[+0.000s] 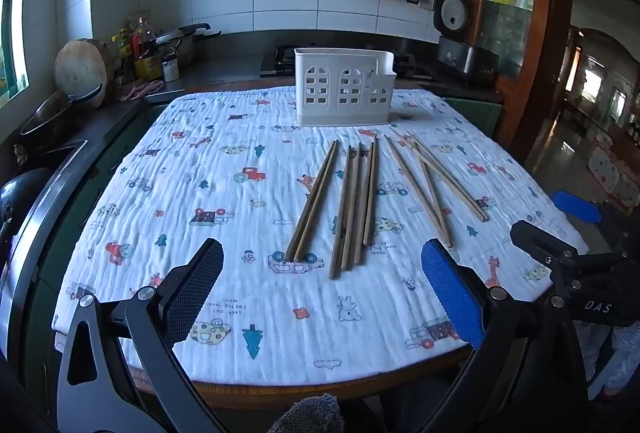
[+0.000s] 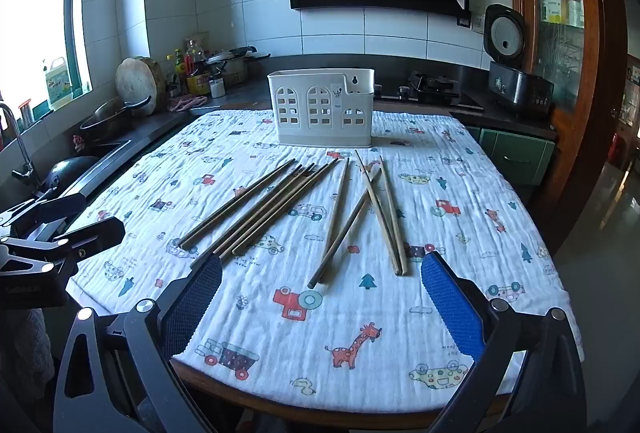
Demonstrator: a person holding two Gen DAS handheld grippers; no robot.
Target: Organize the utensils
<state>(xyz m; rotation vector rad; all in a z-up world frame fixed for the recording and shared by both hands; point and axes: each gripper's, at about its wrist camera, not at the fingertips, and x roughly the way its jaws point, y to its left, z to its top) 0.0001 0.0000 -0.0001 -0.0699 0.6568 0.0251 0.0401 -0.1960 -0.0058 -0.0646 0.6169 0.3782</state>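
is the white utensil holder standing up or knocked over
Upright: the white utensil holder stands on its base on the cloth, open top up, chopsticks lying flat before it.

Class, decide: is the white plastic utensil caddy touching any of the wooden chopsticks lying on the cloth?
Apart. The right wrist view shows printed cloth between the white plastic utensil caddy and the wooden chopsticks.

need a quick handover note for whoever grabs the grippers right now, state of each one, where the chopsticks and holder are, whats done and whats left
Left gripper: open, empty, above the near edge of the table.
Right gripper: open, empty, likewise.
Chopsticks: all loose on the printed cloth, darker ones lying side by side, lighter ones partly crossed.
White holder: upright at the far side of the cloth, no chopsticks visible in it.
Done: nothing yet.
Left: move every chopstick into the holder.
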